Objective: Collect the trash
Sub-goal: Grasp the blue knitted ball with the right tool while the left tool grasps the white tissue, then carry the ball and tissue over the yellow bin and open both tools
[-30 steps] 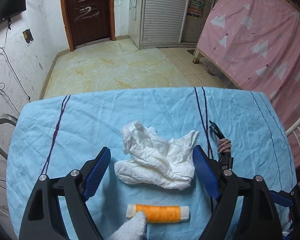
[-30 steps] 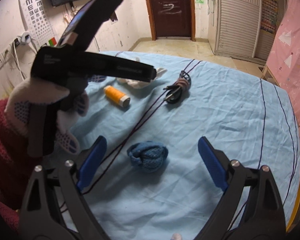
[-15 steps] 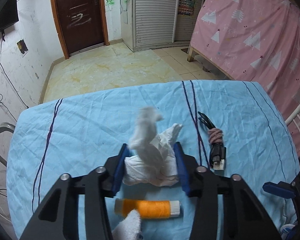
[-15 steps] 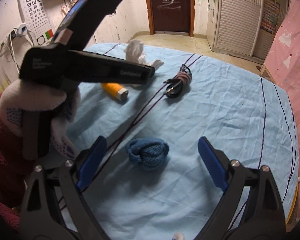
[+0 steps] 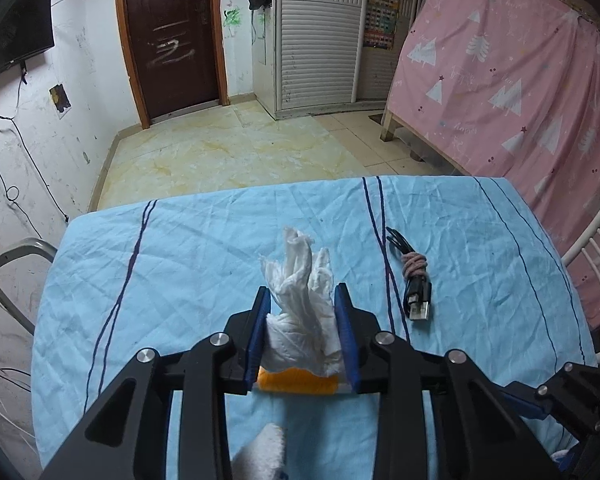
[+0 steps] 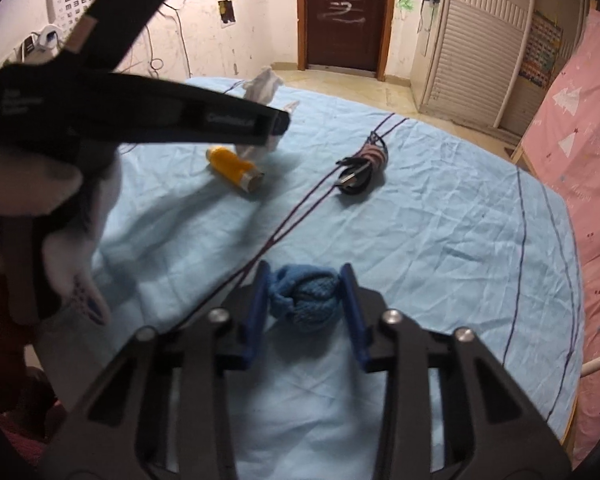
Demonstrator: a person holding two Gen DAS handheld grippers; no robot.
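Note:
My left gripper is shut on a crumpled white tissue and holds it above the blue tablecloth. The tissue also shows past the left gripper in the right wrist view. My right gripper is shut on a balled blue sock near the table's front. An orange thread spool lies on the cloth; in the left wrist view it sits just under the held tissue.
A coiled black USB cable tied with a pink band lies to the right of the tissue, also in the right wrist view. A white chair stands at the table's right edge, a metal frame at the left.
My left gripper closed on the tissue and lifted it off the cloth. My right gripper moved forward and closed on the blue sock.

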